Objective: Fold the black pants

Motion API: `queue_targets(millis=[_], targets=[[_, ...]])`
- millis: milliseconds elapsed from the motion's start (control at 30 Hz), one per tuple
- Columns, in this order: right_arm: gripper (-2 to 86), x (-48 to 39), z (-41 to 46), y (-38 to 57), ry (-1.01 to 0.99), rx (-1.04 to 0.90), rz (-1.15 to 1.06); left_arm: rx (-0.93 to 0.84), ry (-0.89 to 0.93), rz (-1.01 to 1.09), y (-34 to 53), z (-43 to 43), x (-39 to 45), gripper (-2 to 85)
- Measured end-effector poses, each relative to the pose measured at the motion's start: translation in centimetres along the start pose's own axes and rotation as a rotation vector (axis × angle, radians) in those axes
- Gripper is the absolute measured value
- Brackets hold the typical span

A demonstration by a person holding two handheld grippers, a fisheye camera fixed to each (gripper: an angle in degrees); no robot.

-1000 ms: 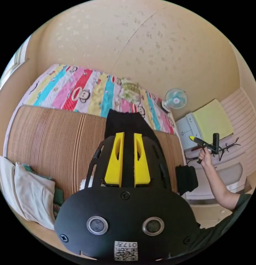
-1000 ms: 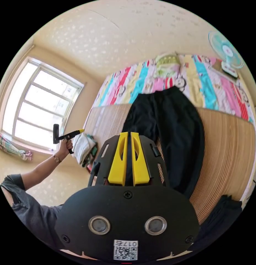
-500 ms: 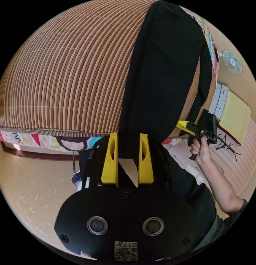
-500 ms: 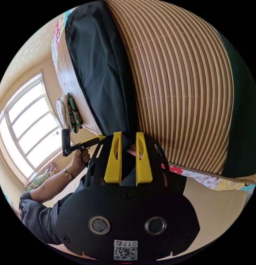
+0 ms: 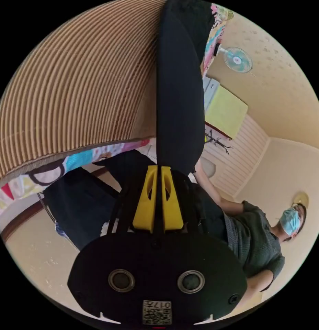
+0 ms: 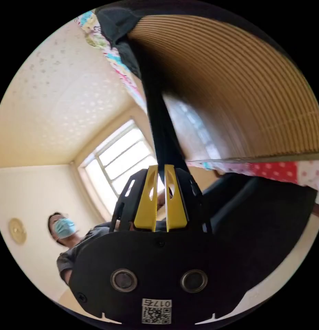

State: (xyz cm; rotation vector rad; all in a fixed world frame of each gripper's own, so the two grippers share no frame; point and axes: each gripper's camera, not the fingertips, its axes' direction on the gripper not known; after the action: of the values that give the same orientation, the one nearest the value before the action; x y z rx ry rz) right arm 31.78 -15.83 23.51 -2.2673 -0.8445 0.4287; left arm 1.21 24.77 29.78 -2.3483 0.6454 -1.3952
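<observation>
Black fabric of the pants runs straight ahead from the left gripper, whose yellow jaws sit pressed nearly together with the cloth's end nipped between their tips. Pants stretch taut from the tips across the striped bamboo mat, toward the far edge of the left gripper view. Left of the jaws, the mat's near edge and a patterned bed sheet hang over; dark cloth lies below that edge. Right of the jaws, a person's forearm reaches in behind the pants. Beyond it stand a fan and a yellow-topped cabinet. Right gripper: jaws likewise drawn close, pinching a narrow, blurred strip of the pants that rises ahead of the tips to a bunched end on the mat. A window lies left of these jaws.
</observation>
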Motion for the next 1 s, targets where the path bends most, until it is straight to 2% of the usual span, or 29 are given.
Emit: queue_targets(millis=[33,67,100,133,200,267,400,467,533,600,667,733,833,900,967,1000], targets=[[2.2,0.3,-0.2,0.1,0.105,-0.018,0.035,0.079,-0.128,-0.102,0.8,-0.5,-0.7,-0.6],[2.1,0.9,-0.8,0.4,0.269,-0.051,0.099,0.113,-0.164,-0.149,1.2,-0.7,-1.0,-0.6],[2.0,1.0,-1.8,1.0,0.349,-0.041,0.116,0.130,-0.220,-0.244,1.8,-0.7,-1.5,-0.7],[2.1,0.8,-2.5,1.3,0.358,-0.026,0.099,0.086,-0.313,-0.367,2.3,0.0,-2.2,-0.7],[2.9,-0.6,-6.3,2.5,0.332,0.078,0.011,0.030,-0.420,-0.443,3.0,1.3,-2.2,-0.7],[4.0,-2.0,-9.9,3.1,0.367,0.189,-0.030,0.032,-0.445,-0.404,3.3,2.5,-1.3,-0.6],[9.8,-5.6,-18.4,3.3,0.620,0.469,-0.042,0.087,-0.449,-0.304,3.4,4.9,1.8,-0.6],[12.4,-6.6,-21.2,2.6,0.704,0.542,-0.034,0.091,-0.454,-0.288,3.0,6.0,2.8,-0.6],[13.4,-6.5,-22.7,1.0,0.751,0.522,-0.036,0.095,-0.437,-0.280,2.6,7.5,3.8,-0.5],[13.1,-5.0,-22.9,-1.4,0.812,0.384,-0.005,0.094,-0.424,-0.260,2.3,8.6,4.5,-0.5],[12.2,-3.6,-22.3,-2.1,0.843,0.300,0.013,0.063,-0.446,-0.244,2.0,9.9,5.2,-0.5],[9.9,-3.4,-22.0,-1.4,0.894,0.305,0.013,0.019,-0.523,-0.212,1.8,11.3,6.1,-0.5],[6.8,-2.7,-20.7,0.6,0.693,0.185,-0.099,-0.044,-0.636,-0.179,2.1,13.2,6.6,-0.5],[5.9,-2.1,-20.2,3.9,0.410,0.147,-0.234,-0.084,-0.681,-0.166,2.5,14.4,6.4,-0.5],[5.4,-1.3,-20.6,6.7,0.327,0.182,-0.260,-0.110,-0.702,-0.158,3.0,15.4,6.0,-0.5],[5.0,-0.5,-21.3,8.4,0.350,0.216,-0.239,-0.112,-0.701,-0.157,3.4,15.8,5.8,-0.5]])
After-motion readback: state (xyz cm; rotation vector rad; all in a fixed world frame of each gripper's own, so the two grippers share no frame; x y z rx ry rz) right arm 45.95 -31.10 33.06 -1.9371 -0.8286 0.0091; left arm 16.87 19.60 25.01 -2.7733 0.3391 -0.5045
